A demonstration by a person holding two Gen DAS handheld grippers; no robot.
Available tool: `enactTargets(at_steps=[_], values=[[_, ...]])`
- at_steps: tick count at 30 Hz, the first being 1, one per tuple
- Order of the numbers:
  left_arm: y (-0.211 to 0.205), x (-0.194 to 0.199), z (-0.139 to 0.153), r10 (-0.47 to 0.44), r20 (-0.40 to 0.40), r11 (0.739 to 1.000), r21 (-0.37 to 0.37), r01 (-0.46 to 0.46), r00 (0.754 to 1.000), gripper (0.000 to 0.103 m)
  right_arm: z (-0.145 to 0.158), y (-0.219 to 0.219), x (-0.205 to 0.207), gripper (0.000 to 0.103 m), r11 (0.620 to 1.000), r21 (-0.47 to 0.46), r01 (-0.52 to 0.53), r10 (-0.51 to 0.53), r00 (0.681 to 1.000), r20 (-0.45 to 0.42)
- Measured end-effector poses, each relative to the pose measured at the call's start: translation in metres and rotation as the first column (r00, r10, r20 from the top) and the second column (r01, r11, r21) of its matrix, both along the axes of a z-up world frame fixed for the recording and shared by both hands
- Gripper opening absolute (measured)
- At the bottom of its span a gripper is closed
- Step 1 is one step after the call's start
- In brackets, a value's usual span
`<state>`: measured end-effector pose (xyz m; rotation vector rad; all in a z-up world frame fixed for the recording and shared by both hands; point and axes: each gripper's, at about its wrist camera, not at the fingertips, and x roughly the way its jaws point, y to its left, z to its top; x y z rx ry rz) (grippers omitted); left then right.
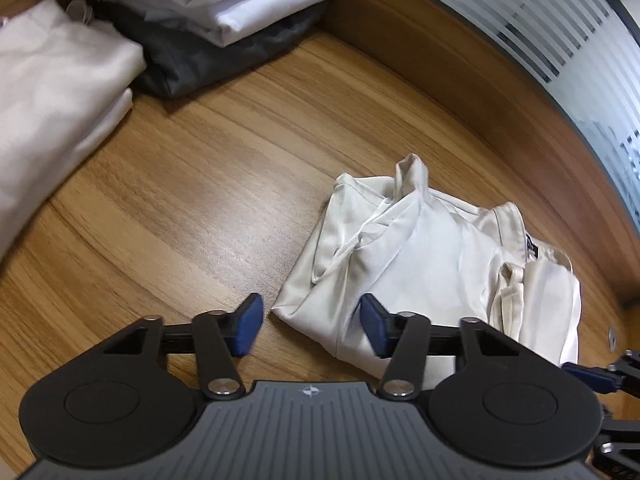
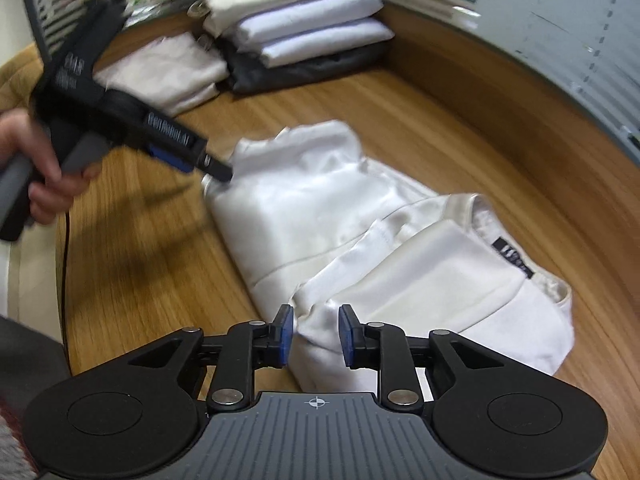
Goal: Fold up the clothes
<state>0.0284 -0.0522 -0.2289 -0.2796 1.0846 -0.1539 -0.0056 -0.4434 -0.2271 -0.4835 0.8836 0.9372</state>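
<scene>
A cream-white garment lies partly folded on the wooden table, with a black label at its collar. My left gripper is open at the garment's near-left corner, one pad over the cloth and the other over bare wood. In the right wrist view the garment runs from the middle to the right. My right gripper straddles a rounded fold at its near edge, and the pads do not pinch it. A hand holds the blurred left gripper at the garment's far-left corner.
A stack of folded clothes, white over dark grey, stands at the back. A pale folded garment lies beside it on the left. A raised wooden rim and a striped frosted glass wall bound the table at the far right.
</scene>
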Motion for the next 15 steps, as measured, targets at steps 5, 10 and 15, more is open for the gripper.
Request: enactTargets(at_steps=[5,10,15], values=[[0.001,0.0,-0.007,0.024,0.003,0.999,-0.032,-0.024,1.0,0.056,0.02,-0.007,0.017,0.034,0.992,0.073,0.105,-0.101,0.993,-0.062],[0.0,-0.001,-0.012,0.024,0.018,0.996,-0.081,-0.023,1.0,0.034,0.03,-0.003,0.038,0.036,0.971,0.121,0.208,-0.185,0.967,-0.176],[0.004,-0.006,-0.011,0.023,0.069,0.987,-0.162,-0.011,0.997,0.011,0.031,0.016,0.06,0.045,0.944,0.144,0.296,-0.242,0.921,-0.305]])
